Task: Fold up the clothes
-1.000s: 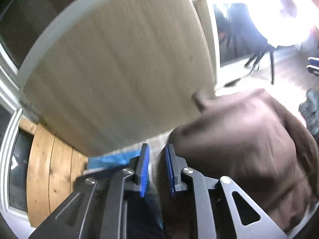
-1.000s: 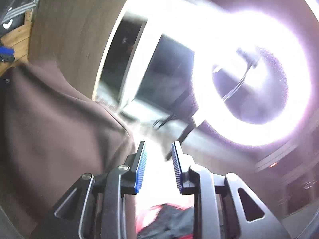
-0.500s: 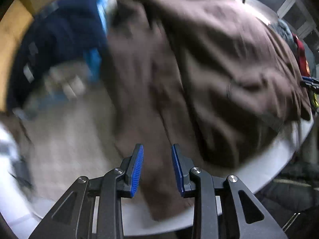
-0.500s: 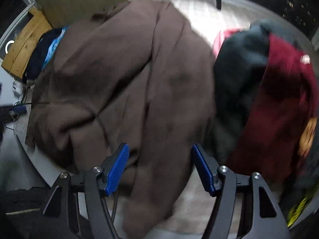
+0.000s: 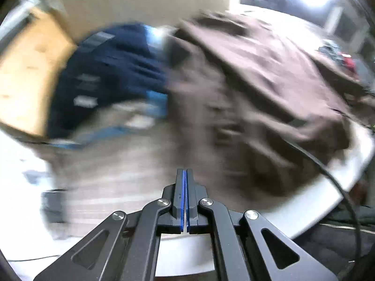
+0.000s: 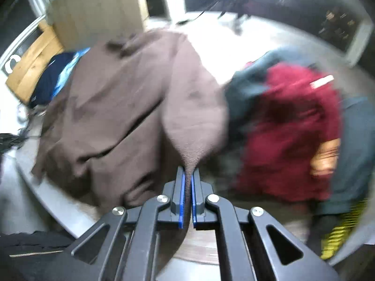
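A brown garment [image 5: 257, 82] lies crumpled across the round table [image 5: 328, 194]. My left gripper [image 5: 185, 172] hovers over the bare tabletop at the garment's left edge. Its jaws are closing, the blue pads meet, and no cloth shows between them. In the right wrist view the brown garment [image 6: 131, 98] fills the left half. My right gripper [image 6: 188, 172] has its jaws closing on a fold of it. That fold rises into a peak pinched between the pads. Both views are motion-blurred.
A navy and light-blue garment [image 5: 105, 70] lies left of the brown one. A red garment [image 6: 293, 128] on a dark teal one [image 6: 246, 86] is heaped to the right, with a yellow-striped piece [image 6: 337, 238] near the rim. A black cable [image 5: 328, 175] crosses the table edge. A wooden panel [image 6: 93, 11] stands behind.
Both views swung from the room down onto the table. The left gripper's jaws went from open to shut. The right gripper's wide-open jaws closed on a fold of the brown garment.
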{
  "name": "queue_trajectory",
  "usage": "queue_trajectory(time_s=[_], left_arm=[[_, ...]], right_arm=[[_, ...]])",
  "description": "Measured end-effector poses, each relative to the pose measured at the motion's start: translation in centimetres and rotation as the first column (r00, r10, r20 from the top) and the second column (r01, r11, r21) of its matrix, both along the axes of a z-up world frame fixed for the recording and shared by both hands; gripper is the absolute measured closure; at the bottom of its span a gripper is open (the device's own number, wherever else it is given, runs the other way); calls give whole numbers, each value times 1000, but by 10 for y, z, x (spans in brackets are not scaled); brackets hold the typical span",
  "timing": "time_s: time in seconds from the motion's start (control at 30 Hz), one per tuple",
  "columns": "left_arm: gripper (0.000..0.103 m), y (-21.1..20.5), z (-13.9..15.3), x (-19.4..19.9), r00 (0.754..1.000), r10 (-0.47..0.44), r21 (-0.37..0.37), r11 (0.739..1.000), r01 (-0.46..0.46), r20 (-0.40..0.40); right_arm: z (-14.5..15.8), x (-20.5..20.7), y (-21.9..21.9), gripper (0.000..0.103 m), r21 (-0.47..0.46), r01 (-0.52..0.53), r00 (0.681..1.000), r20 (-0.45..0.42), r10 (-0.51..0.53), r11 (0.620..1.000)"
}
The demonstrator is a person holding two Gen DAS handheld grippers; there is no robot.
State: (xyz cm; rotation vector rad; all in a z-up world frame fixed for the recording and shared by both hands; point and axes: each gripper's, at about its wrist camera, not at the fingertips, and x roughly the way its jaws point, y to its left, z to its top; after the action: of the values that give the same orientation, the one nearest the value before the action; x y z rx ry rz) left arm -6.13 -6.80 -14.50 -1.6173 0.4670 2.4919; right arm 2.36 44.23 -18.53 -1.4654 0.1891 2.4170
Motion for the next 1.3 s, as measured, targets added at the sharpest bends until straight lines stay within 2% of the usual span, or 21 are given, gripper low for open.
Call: queue_trajectory(time_s=[0.03,0.1,0.13,0.17,0.23,0.27,0.3,0.43,0.5,0.63,0.67,0.77,0.8,0.83,0.9,0.93,1.07,1.13,1.2,1.27,1.3], left_arm=[[103,-18,9,-1,999,39,-32,999,-40,-20],[103,-43,21,0,996,82,-2,997,-83,-27],[102,-48,25,1,996,83,24,996,-82,-22],[99,-44,22,5,998,57,56,997,-56,-6],[79,-23,4,21,999,-36,133,991,31,38],[76,-6,-2,32,995,-88,162,984,78,55],[76,12,-11,43,987,-141,194,973,124,76],[75,69,-51,63,956,-251,274,940,204,152],[75,90,-69,60,949,-268,242,944,225,165],[66,102,-87,56,964,-228,44,974,224,136],[64,98,-89,56,967,-217,28,976,215,135],[66,84,-96,57,964,-204,95,977,191,168],[75,82,-99,56,965,-197,102,978,181,176],[84,80,-100,55,967,-182,117,980,163,178],[95,76,-99,51,975,-138,144,983,113,174],[95,72,-93,50,981,-108,134,987,87,160],[95,29,-61,42,997,54,26,998,-56,50],[87,-4,-47,37,987,160,-50,986,-160,-5],[88,-37,-40,33,963,267,-110,957,-268,-24],[87,-28,-37,36,974,228,-33,973,-228,-3],[81,-19,-36,39,982,190,23,982,-190,11]], right_arm=[[8,2,11,97,96,55,998,8,-56,994],[10,-1,26,84,228,124,990,43,-137,966],[16,3,25,83,227,125,990,34,-136,966],[23,8,21,81,215,120,992,21,-128,969],[25,12,-7,65,85,7,1000,-12,-6,996],[23,12,-22,48,19,-51,998,-24,52,999],[15,8,-39,43,-52,-105,994,-32,103,993],[-41,-8,-103,43,-232,-224,973,8,232,947],[-66,-18,-122,43,-201,-242,964,62,259,949],[-88,-32,-138,43,-119,-286,948,108,298,951],[-92,-36,-138,43,-89,-295,944,127,305,951],[-101,-46,-134,44,-130,-314,932,144,331,940],[-103,-48,-133,46,-153,-319,929,145,341,935],[-103,-49,-133,51,-154,-324,927,147,345,934],[-102,-51,-133,84,-150,-332,923,151,353,931],[-99,-52,-129,88,-181,-323,927,137,349,929],[-74,-56,-107,91,-328,-285,948,45,316,901],[-59,-56,-94,92,-399,-269,958,-17,286,876],[-44,-53,-84,92,-397,-245,967,-35,252,884],[-34,-51,-74,96,-375,-218,974,-33,222,901],[-33,-54,-70,97,-376,-206,977,-29,211,903]])
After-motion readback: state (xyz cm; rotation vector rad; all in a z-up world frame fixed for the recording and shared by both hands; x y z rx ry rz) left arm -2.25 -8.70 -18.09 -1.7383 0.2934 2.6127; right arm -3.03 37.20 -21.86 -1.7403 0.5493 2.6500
